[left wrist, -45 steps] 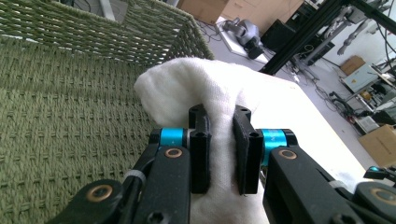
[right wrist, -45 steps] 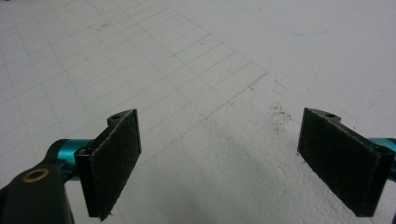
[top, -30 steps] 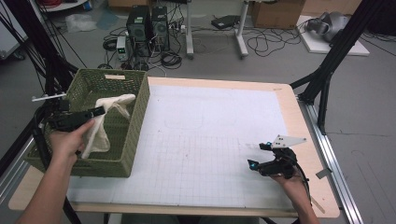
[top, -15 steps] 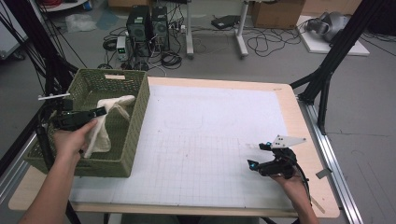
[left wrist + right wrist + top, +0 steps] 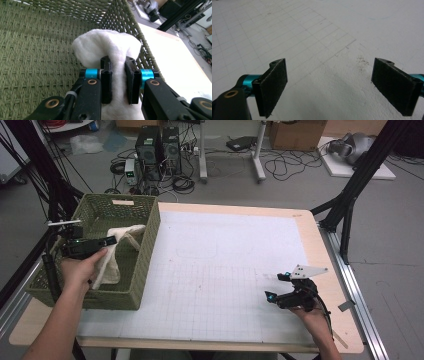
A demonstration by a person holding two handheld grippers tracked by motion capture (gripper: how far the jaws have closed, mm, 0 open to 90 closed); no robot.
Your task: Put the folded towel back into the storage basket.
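A white cloth [image 5: 120, 249] hangs inside the green woven basket [image 5: 145, 265] at the table's left. My left gripper [image 5: 111, 240] is shut on the cloth, which bunches up between its jaws [image 5: 117, 75] above the basket floor. At the table's front right, my right gripper [image 5: 274, 287] rests low over the white grid mat [image 5: 220, 270]. Its jaws stand wide open [image 5: 329, 82] with nothing between them.
The basket wall [image 5: 125, 27] rises close on the right of the held cloth. A faint pen outline [image 5: 196, 251] marks the mat's centre. Black frame legs [image 5: 350, 195] stand off the table's far right corner. Computers and cables [image 5: 160, 150] lie on the floor beyond.
My left gripper has shifted slightly with the cloth inside the basket. The right gripper has stayed in place.
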